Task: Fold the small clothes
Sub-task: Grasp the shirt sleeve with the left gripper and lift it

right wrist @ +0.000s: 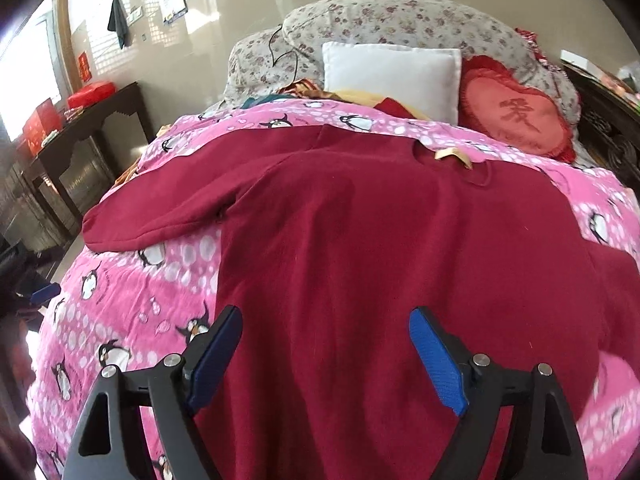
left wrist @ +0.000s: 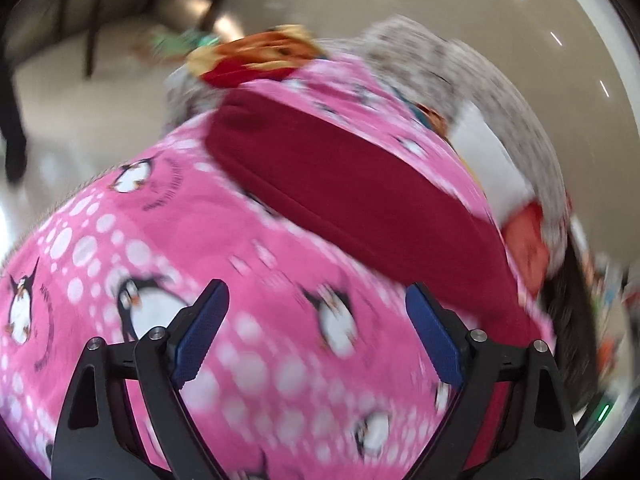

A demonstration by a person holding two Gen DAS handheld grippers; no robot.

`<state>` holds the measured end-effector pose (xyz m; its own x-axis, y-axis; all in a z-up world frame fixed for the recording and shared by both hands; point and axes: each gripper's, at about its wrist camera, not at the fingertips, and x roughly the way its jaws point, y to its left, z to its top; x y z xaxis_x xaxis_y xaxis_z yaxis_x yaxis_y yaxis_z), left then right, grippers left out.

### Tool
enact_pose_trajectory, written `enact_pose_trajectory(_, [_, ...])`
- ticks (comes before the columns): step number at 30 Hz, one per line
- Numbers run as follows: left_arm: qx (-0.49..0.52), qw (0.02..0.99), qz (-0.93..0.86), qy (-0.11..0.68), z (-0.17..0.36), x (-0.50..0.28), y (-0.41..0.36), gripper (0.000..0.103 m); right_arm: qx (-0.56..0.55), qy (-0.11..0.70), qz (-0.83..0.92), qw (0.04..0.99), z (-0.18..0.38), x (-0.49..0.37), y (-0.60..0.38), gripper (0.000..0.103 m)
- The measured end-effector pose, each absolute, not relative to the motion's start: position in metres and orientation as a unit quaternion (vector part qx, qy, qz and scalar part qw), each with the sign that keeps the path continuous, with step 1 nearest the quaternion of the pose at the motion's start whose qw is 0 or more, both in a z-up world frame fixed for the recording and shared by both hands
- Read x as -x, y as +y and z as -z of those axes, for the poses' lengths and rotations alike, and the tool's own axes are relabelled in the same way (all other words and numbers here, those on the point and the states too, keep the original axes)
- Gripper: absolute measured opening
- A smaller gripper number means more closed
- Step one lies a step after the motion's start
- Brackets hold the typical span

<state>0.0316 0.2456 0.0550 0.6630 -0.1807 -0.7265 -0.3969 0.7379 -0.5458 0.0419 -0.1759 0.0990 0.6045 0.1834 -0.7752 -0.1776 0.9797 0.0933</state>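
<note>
A dark red long-sleeved top (right wrist: 380, 248) lies spread flat on a pink penguin-print blanket (right wrist: 132, 304), neck toward the pillows, one sleeve (right wrist: 160, 216) stretched out to the left. My right gripper (right wrist: 326, 320) is open and empty, just above the top's lower body. In the blurred left wrist view my left gripper (left wrist: 316, 296) is open and empty over the blanket (left wrist: 160, 220), a little short of the red sleeve (left wrist: 360, 196). A tip of the left gripper (right wrist: 46, 293) shows at the blanket's left edge.
At the bed's head lie a white pillow (right wrist: 390, 76), a red heart cushion (right wrist: 516, 116) and floral bedding (right wrist: 400, 20). A dark wooden side table (right wrist: 92, 120) with red boxes stands left of the bed. Dark furniture (right wrist: 608, 128) flanks the right side.
</note>
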Motion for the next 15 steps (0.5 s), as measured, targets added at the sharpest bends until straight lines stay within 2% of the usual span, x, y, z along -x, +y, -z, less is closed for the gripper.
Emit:
enact_pose_trajectory(8, [0.441, 0.797, -0.119, 0.396, -0.021, -0.086, 0.282, 0.091, 0.033, 0.429, -0.108, 0.896, -0.1, -0.069, -0.187, 0.084])
enact_pose_trajectory(11, [0.442, 0.8, -0.125, 0.386, -0.016, -0.096, 0.279, 0.09, 0.023, 0.428, -0.111, 0.897, -0.099, -0.078, -0.197, 0.084])
enact_pose_trajectory(13, [0.436, 0.806, -0.125, 0.38, -0.016, -0.102, 0.275, 0.075, 0.017, 0.428, -0.115, 0.896, -0.098, -0.082, -0.202, 0.084])
enact_pose_trajectory(14, [0.436, 0.807, -0.115, 0.381, -0.016, -0.105, 0.274, 0.049, 0.016, 0.427, -0.117, 0.897, -0.097, -0.084, -0.203, 0.084])
enact_pose_trajectory(15, [0.436, 0.805, -0.108, 0.388, -0.014, -0.11, 0.274, 0.03, 0.018, 0.425, -0.116, 0.897, -0.097, -0.085, -0.204, 0.079])
